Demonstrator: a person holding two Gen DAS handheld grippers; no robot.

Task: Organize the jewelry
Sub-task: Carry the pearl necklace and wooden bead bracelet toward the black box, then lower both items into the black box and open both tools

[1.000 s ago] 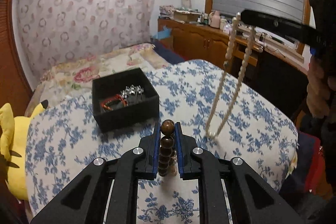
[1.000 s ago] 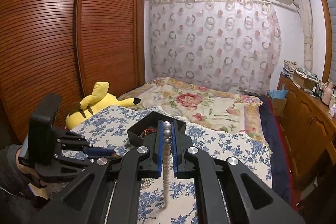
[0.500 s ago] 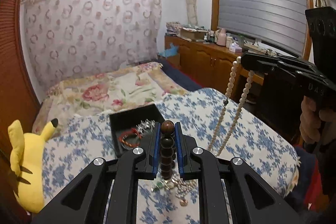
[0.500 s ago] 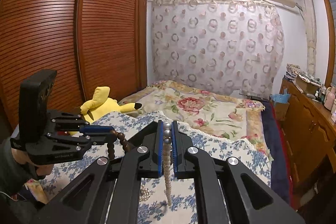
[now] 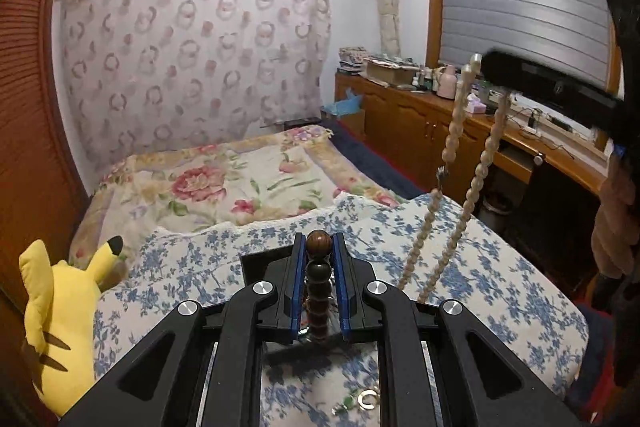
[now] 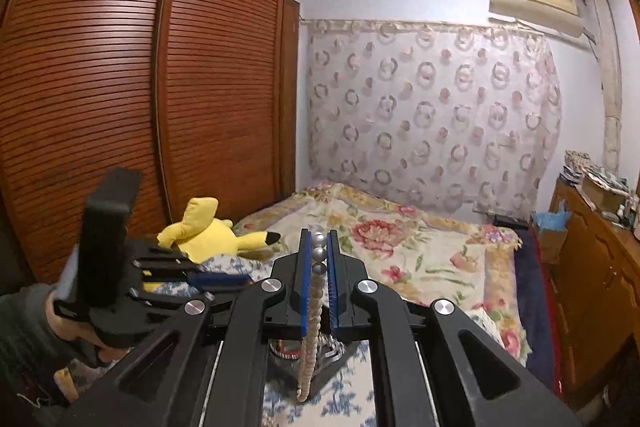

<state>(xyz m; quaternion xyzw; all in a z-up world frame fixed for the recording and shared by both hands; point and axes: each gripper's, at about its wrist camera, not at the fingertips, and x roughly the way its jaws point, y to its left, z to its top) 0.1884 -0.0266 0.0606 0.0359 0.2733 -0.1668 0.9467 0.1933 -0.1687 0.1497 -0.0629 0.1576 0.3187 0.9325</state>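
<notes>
My left gripper (image 5: 318, 247) is shut on a string of dark brown wooden beads (image 5: 319, 279) that hangs down between its blue pads. My right gripper (image 6: 319, 247) is shut on a pearl necklace (image 6: 310, 343), whose strand dangles over the black jewelry box (image 6: 320, 385). In the left wrist view the right gripper (image 5: 490, 65) is up at the right, and the pearl necklace (image 5: 477, 179) hangs from it in two strands over the blue-flowered cloth (image 5: 480, 283). The box (image 5: 256, 263) is mostly hidden behind my left fingers. The left gripper (image 6: 240, 281) is at the left in the right wrist view.
A yellow plush toy (image 5: 60, 311) lies at the cloth's left edge. Small loose jewelry (image 5: 368, 397) lies on the cloth near me. A floral bedspread (image 5: 240, 183) stretches behind, a wooden wardrobe (image 6: 140, 107) stands left, and a cluttered wooden dresser (image 5: 420, 107) runs along the right.
Both grippers have risen, each still holding its beads. The pearl necklace's lower end has come up off the cloth. The black box has dropped behind and under the fingers.
</notes>
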